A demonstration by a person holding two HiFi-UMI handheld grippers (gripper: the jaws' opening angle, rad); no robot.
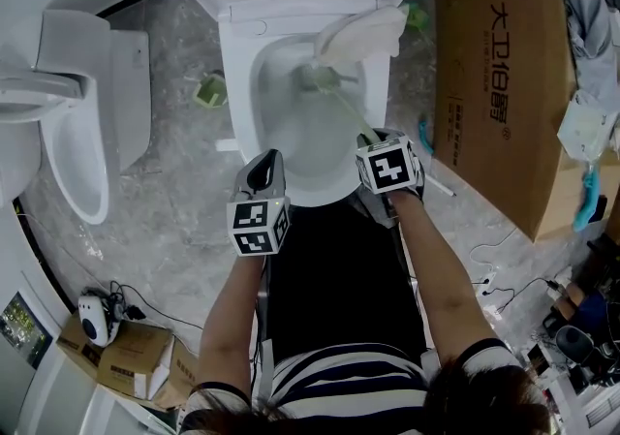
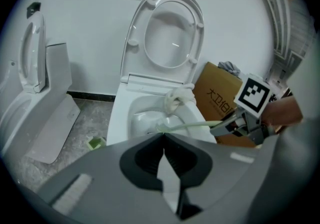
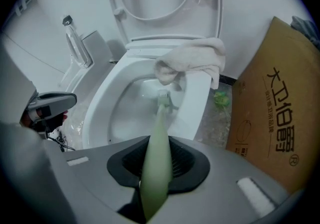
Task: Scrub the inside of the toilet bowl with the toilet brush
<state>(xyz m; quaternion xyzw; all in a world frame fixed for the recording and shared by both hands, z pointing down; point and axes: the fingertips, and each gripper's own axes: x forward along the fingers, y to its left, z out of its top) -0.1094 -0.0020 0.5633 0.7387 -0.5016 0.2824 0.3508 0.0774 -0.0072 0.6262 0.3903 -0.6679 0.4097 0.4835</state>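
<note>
Grey marble floor (image 1: 174,210) frames the open toilet bowl (image 1: 240,94) at upper centre, where the right hand-held gripper (image 3: 156,167), clamped on the pale green toilet brush (image 3: 159,123), reaches its head inside, scrubbing apparently unfinished, while the left hand-held gripper (image 2: 164,160) hangs closed and empty.

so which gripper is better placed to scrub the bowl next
Right. The right gripper is shut on the toilet brush, whose head is inside the toilet bowl; the left gripper is shut on nothing.
</note>
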